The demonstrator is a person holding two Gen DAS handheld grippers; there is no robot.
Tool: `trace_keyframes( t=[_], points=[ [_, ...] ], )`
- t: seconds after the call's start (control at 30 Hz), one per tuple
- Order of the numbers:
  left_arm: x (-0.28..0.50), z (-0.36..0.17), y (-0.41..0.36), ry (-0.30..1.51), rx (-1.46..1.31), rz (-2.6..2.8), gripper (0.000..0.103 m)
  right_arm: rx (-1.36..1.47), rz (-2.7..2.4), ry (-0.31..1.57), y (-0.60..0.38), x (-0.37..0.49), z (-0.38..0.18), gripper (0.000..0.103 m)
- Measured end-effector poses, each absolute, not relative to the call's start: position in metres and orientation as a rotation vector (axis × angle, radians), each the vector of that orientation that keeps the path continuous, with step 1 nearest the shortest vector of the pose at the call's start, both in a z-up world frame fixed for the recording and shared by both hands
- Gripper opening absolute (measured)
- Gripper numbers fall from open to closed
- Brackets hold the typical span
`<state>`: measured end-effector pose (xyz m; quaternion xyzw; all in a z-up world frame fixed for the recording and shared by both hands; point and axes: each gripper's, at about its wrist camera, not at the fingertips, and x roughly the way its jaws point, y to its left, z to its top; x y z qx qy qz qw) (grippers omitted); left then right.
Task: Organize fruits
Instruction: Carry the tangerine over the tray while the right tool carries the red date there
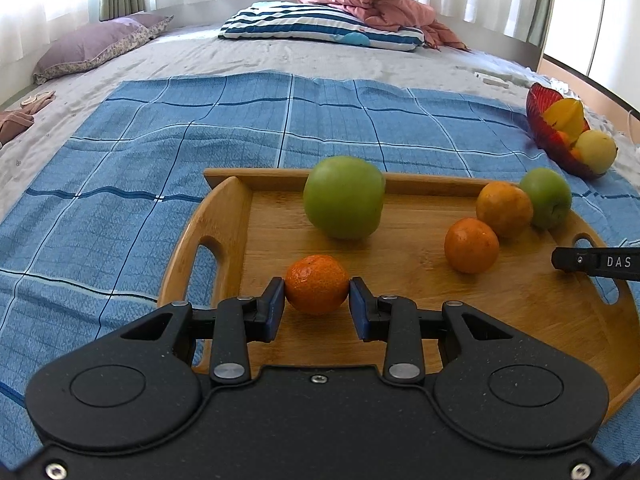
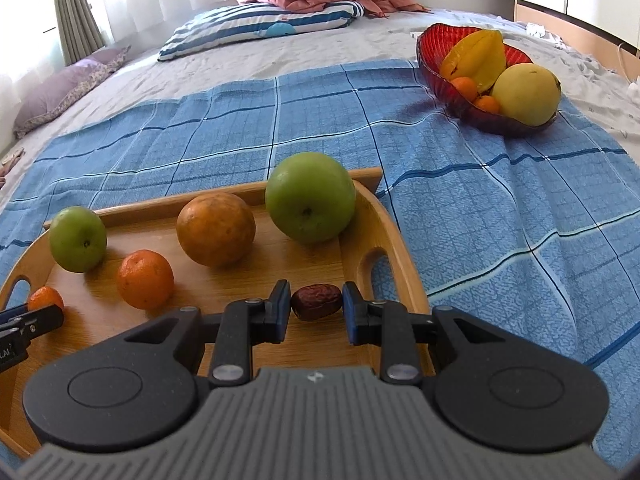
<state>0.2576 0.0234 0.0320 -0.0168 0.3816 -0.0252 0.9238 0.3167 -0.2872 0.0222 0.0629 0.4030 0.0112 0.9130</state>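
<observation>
On the wooden handled tray (image 1: 224, 216) | our left gripper (image 1: 317, 304) clamps the small orange tangerine (image 1: 317, 285) | right gripper (image 2: 316, 307) pinches the wrinkled brown date (image 2: 316, 301) | both gripped, we judge, for the red glass bowl (image 2: 436, 68).

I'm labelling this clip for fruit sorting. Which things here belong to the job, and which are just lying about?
Job:
- wooden tray
- small orange between the left claw pads
- brown date between the right claw pads
- two green apples
- two oranges
- red bowl

Lying about:
- striped pillow
- pink blanket
- purple pillow
</observation>
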Motion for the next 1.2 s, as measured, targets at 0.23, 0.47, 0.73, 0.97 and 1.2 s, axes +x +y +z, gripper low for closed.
trace_keyframes(
  t=[0.23,0.47,0.73,0.97,1.2],
  points=[
    [0.2573,0.0314,0.0226,0.777,-0.027,-0.054,0.033,0.115,0.028,0.828,-0.2841,0.3169,0.0194,0.032],
    [0.2579,0.0318,0.0231,0.780,-0.037,-0.052,0.033,0.117,0.030,0.826,-0.2844,0.3165,0.0192,0.032],
    [0.2604,0.0277,0.0253,0.798,-0.067,-0.062,0.034,0.117,0.030,0.826,-0.2845,0.3164,0.0193,0.034],
    [0.2596,0.0268,0.0234,0.795,-0.060,-0.061,0.035,0.117,0.030,0.826,-0.2843,0.3163,0.0193,0.039],
    [0.2589,0.0266,0.0218,0.793,-0.049,-0.059,0.037,0.115,0.027,0.828,-0.2847,0.3155,0.0196,0.048]
  ],
)
